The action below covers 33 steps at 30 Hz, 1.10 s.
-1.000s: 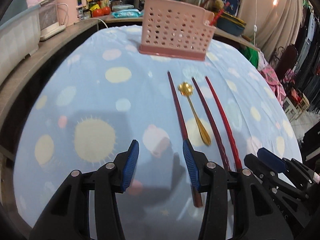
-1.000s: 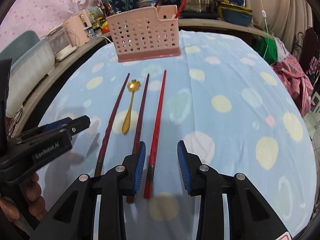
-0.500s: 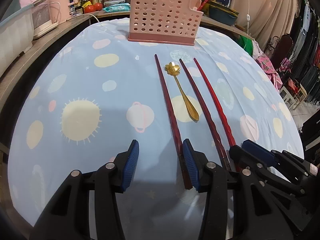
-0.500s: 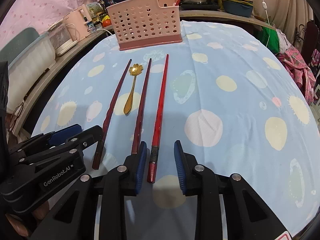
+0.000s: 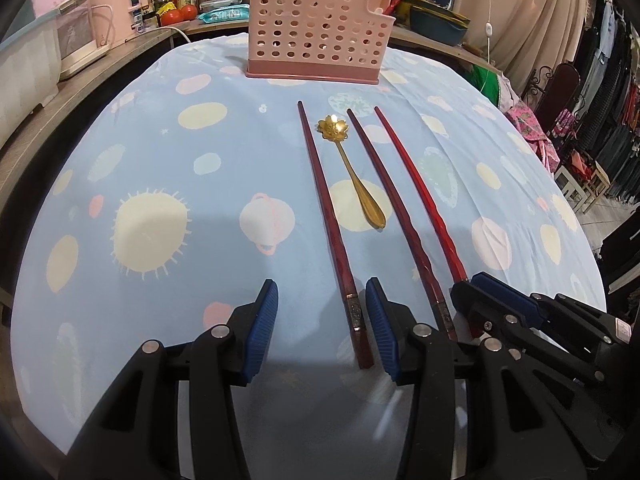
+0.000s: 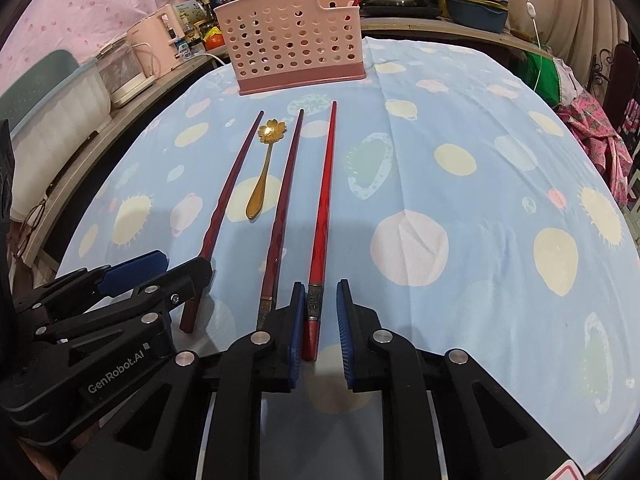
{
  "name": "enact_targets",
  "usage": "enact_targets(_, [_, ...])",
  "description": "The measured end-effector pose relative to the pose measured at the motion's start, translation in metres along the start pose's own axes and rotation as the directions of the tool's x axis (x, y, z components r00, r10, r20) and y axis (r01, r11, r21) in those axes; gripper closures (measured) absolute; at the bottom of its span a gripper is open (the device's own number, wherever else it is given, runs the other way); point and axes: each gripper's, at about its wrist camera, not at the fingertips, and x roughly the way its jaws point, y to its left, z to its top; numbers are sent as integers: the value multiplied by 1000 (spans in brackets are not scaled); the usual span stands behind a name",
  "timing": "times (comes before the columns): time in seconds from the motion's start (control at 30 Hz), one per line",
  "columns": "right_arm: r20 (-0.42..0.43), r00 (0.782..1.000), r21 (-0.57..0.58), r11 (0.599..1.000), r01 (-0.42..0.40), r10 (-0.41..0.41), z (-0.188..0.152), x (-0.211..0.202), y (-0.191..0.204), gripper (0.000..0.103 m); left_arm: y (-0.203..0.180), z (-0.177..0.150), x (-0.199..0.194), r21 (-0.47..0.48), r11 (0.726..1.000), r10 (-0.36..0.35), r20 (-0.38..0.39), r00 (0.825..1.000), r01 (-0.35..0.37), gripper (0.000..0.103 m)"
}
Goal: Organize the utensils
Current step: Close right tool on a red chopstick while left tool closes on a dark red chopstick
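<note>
Chopsticks lay side by side on the desk under a blue spotted cloth: a dark left chopstick, a dark middle chopstick and a bright red chopstick, all pointing toward a pink basket at the far edge. A gold spoon with a flower-shaped bowl lay between the left and middle ones.

The left tongs stood apart, low over the cloth, with the near end of the left chopstick between the pads, close to the right pad; whether it touched could not be told.

The right tongs had just been closing around the near end of the red chopstick. Its left pad sat against the stick, while a narrow gap showed at the right pad, so no full clamp showed.
</note>
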Motion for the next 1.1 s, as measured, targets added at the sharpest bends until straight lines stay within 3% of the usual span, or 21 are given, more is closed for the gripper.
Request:
enact_targets(0.17, [0, 1000, 0, 1000, 1, -1, -1, 0, -1, 91, 1, -2, 1, -2, 1000, -6, -2, 1000, 6, 60])
enact_targets(0.7, [-1, 1000, 0, 1000, 1, -1, -2, 0, -2, 94, 4, -6, -1, 4, 1000, -12, -4, 1000, 12, 94])
enact_targets(1.1, [5, 1000, 18, 1000, -10, 10, -2, -7, -7, 96, 9, 1, -15, -22, 999, -30, 11, 999, 30, 96])
